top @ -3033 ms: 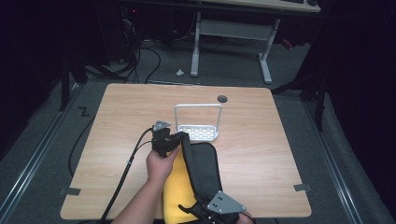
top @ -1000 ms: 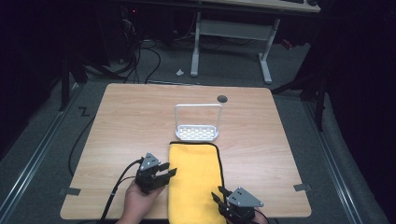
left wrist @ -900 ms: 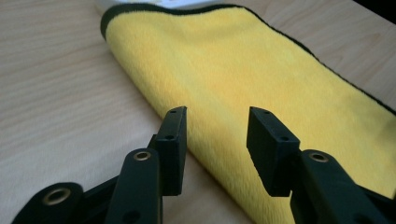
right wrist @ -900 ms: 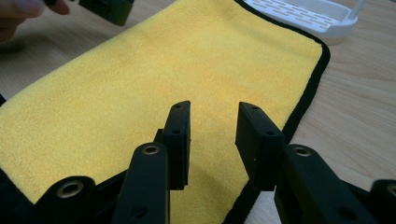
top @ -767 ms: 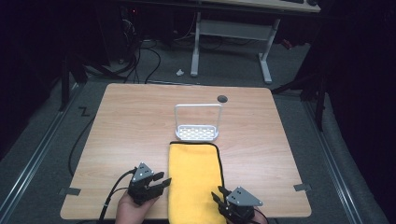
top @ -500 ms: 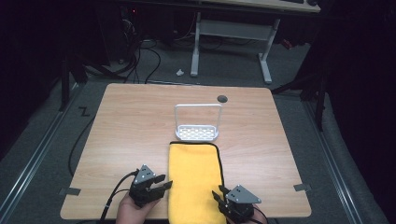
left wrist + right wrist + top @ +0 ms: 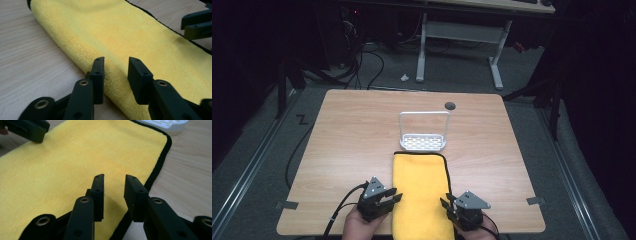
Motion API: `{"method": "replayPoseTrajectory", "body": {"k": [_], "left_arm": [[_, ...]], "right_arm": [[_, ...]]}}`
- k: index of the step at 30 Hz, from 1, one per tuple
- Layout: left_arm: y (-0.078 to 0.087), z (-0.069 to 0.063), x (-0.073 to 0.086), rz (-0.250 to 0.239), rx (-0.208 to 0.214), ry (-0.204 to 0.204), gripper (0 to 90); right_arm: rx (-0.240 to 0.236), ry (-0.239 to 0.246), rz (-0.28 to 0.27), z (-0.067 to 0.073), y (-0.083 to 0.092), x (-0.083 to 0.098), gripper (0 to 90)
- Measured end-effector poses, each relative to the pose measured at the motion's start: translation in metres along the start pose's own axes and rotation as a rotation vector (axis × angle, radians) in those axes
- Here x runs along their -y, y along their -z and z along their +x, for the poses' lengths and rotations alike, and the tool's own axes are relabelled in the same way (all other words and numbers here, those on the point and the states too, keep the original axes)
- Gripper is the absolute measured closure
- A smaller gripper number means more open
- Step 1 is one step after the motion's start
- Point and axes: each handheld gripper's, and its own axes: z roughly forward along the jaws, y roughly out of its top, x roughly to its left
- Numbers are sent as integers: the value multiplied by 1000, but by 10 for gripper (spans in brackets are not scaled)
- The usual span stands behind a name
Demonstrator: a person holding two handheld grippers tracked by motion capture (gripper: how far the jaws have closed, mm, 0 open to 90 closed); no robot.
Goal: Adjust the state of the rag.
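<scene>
One yellow towel [image 7: 420, 192] is lying folded on the wooden table [image 7: 347, 140], running from the centre of the high view down to its bottom edge, its black trim showing along the far and right sides. Two grippers are working at its near end. The left gripper [image 7: 388, 199], at the lower left of the towel, is straddling the towel's folded left edge; its jaws have just been closing, and in the left gripper view [image 7: 115, 72] the yellow cloth is sitting between them, with a gap showing, so not yet pinched. The right gripper [image 7: 447, 204], at the lower right, is doing the same over the black-trimmed edge [image 7: 113, 195]; its jaws have also just been closing, not yet clamped. One white rack [image 7: 424, 142] is standing just beyond the towel's far end, and one dark round hole [image 7: 450, 105] is sitting further up the table. Nothing is lying between grippers and cloth.
</scene>
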Motion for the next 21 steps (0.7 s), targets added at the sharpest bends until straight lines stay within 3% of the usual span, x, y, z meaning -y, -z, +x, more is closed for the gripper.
{"method": "replayPoseTrajectory", "body": {"k": [6, 12, 21], "left_arm": [[-18, 3, -4, 52, -26, -35, 784], [-19, 5, -3, 75, -24, -55, 809], [-9, 2, 5, 91, 24, -45, 796]], "right_arm": [[23, 23, 31, -16, -30, -23, 842], [47, 32, 115, -31, -66, -38, 900], [31, 47, 115, -24, -61, -31, 898]]}}
